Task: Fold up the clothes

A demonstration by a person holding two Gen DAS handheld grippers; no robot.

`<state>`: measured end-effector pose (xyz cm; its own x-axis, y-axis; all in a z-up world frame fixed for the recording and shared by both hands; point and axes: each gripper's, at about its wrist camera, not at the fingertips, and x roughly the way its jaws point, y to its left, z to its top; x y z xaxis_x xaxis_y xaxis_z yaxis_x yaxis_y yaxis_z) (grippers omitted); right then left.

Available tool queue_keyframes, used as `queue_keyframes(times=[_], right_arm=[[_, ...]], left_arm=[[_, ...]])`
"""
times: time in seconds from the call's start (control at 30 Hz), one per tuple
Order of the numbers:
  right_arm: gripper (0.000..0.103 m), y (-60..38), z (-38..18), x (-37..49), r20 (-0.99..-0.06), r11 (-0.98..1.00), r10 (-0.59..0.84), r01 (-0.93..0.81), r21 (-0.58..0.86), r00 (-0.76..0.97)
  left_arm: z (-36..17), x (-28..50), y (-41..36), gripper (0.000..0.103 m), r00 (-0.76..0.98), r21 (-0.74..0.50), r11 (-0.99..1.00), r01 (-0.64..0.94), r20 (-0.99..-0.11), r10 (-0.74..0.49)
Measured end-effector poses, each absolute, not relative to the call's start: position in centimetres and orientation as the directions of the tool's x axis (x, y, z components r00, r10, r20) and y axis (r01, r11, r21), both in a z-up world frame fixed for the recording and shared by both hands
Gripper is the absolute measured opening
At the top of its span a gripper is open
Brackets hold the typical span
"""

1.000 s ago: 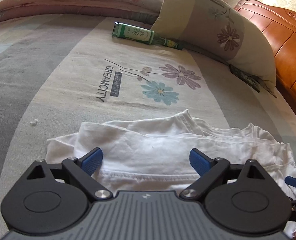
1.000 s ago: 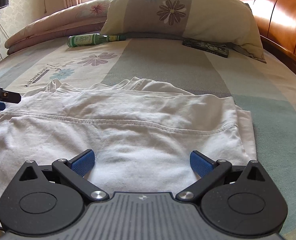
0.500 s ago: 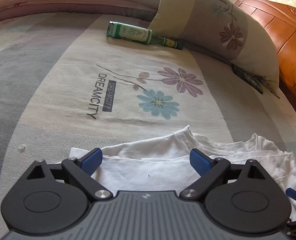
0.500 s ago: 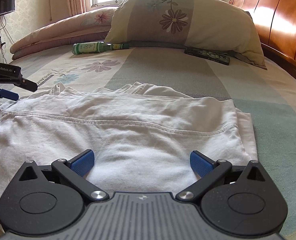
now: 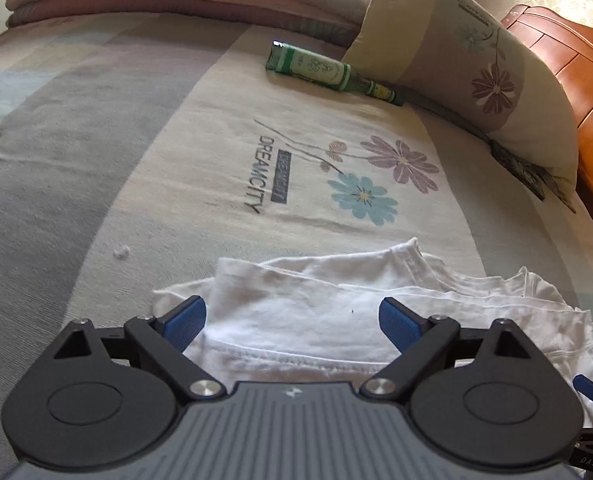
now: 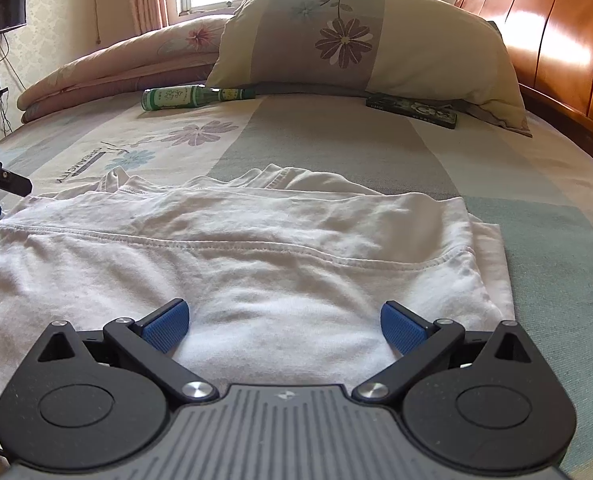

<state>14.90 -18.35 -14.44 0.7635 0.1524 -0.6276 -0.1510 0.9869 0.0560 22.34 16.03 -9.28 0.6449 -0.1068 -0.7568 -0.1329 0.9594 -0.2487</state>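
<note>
Both the left gripper (image 5: 292, 320) and the right gripper (image 6: 284, 322) stand spread wide with nothing between their pads, low over the white garment (image 6: 256, 264) lying partly doubled on the bedspread (image 5: 176, 160). For a neat fold, I judge each should pinch matching hem corners and carry them evenly.

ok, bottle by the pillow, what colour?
Green, with a white-and-green label: bottle lying on its side by the pillow. Clearest in the right wrist view.

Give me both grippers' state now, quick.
Left gripper: open, holding nothing, over the shirt.
Right gripper: open, holding nothing, over the shirt.
</note>
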Motion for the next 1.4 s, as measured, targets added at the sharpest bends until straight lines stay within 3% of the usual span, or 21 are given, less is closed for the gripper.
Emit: queue_keyframes(times=[0.17,0.33,0.43,0.67,0.8,1.17,1.4], right_arm=[[0.103,-18.2,-14.5,14.9,-0.626,0.987,0.152,-0.155,0.050,0.765],[0.103,-18.3,-14.6,14.7,-0.616,0.986,0.154,-0.158,0.049,0.772],[0.103,-18.4,-14.6,14.6,-0.612,0.985,0.161,-0.162,0.055,0.774],[0.103,-18.7,-14.7,14.4,-0.600,0.983,0.176,-0.170,0.066,0.781],[0.103,-18.7,-14.7,14.4,-0.599,0.982,0.180,-0.177,0.065,0.780],[0.103,-19.3,-13.8,14.5,-0.650,0.968,0.232,-0.234,0.085,0.724],[0.103,-20.4,-11.3,16.0,-0.658,0.931,0.363,-0.283,0.230,0.660]], left_arm=[[-8.3,22.9,15.6,0.094,0.650,-0.293,0.951,-0.096,-0.742,-0.163],[-8.2,25.9,11.5,0.094,0.599,-0.464,0.884,0.060,-0.692,-0.403],[-9.5,28.6,9.4,0.094,0.554,-0.537,0.841,0.069,-0.681,-0.480],[-12.2,32.7,9.7,0.094,0.555,-0.589,0.806,-0.056,-0.690,-0.465],[-10.4,32.3,9.1,0.094,0.577,-0.513,0.857,-0.054,-0.716,-0.393],[-9.0,29.6,7.0,0.093,0.611,-0.405,0.912,0.068,-0.705,-0.359],[-8.1,27.2,6.1,0.095,0.658,-0.289,0.948,0.134,-0.690,-0.303]])
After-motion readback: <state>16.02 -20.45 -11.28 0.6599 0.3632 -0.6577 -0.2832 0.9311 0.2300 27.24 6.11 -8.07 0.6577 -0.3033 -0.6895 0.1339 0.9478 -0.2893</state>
